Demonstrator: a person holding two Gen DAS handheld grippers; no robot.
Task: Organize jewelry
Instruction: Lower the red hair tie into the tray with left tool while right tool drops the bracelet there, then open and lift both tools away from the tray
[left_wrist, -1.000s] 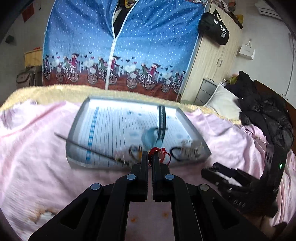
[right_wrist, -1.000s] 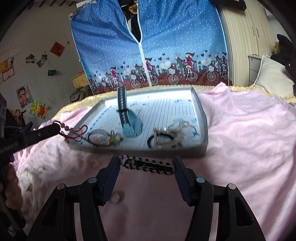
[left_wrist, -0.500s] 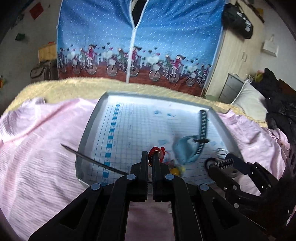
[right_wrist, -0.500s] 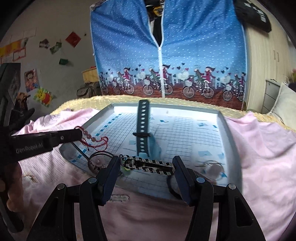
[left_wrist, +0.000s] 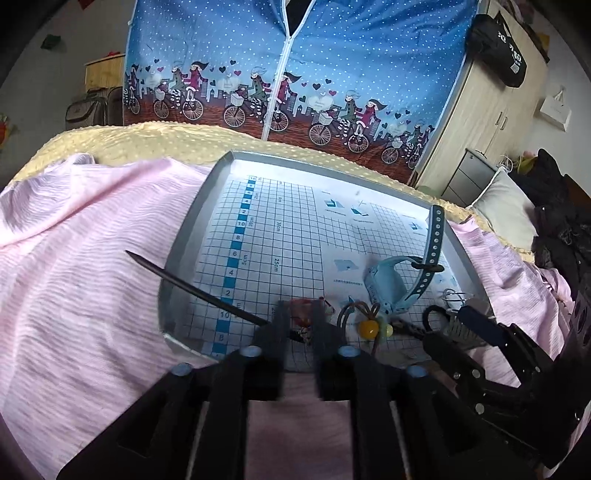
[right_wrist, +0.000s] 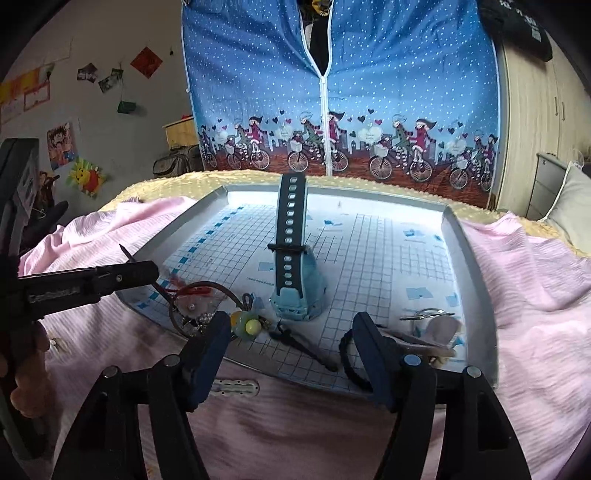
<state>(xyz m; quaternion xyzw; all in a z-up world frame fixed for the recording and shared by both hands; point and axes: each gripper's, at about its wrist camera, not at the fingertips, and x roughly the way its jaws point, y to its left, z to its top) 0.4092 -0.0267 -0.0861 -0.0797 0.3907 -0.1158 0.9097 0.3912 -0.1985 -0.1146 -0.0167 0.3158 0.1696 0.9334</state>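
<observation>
Left wrist: left gripper (left_wrist: 300, 325), fingers seemingly parted, over tray (left_wrist: 192, 236).

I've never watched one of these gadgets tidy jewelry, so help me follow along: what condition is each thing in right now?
Left gripper: open, over the tray's near edge.
Right gripper: open, holding nothing.
Red string bracelet: lying in the tray.
Blue watch: in the tray, strap buckled, standing up.
Black hair tie: lying in the tray.
Tray: on the pink blanket.
</observation>
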